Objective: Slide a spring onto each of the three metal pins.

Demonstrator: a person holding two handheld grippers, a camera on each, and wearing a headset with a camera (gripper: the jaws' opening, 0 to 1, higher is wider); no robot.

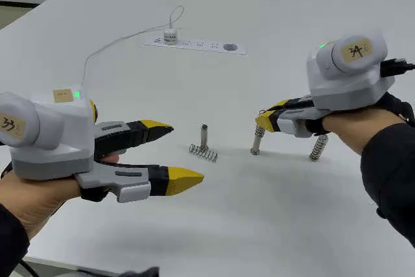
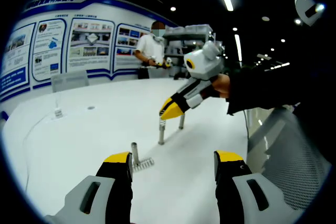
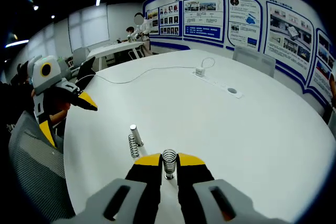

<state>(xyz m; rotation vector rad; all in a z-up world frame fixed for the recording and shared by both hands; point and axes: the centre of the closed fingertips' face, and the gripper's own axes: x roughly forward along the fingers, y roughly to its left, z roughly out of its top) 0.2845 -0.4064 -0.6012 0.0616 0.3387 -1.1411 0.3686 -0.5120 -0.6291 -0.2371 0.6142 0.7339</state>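
A bare metal pin (image 1: 203, 135) stands mid-table, with a loose spring (image 1: 203, 153) lying at its foot. My left gripper (image 1: 181, 152) hovers open to their left with nothing between its fingers; from it I see the bare pin (image 2: 135, 153) and loose spring (image 2: 143, 164) just ahead. My right gripper (image 1: 262, 121) is shut on the top of a spring on the middle pin (image 1: 257, 141); the spring (image 3: 169, 165) sits between its yellow tips (image 3: 169, 157). A third pin (image 1: 318, 147), wearing a spring, stands under the right hand.
A white power strip (image 1: 194, 45) with a plug and cable lies at the back of the round white table (image 1: 130, 63). The table's near edge runs below my left hand. A person stands at another table (image 3: 113, 49) far behind.
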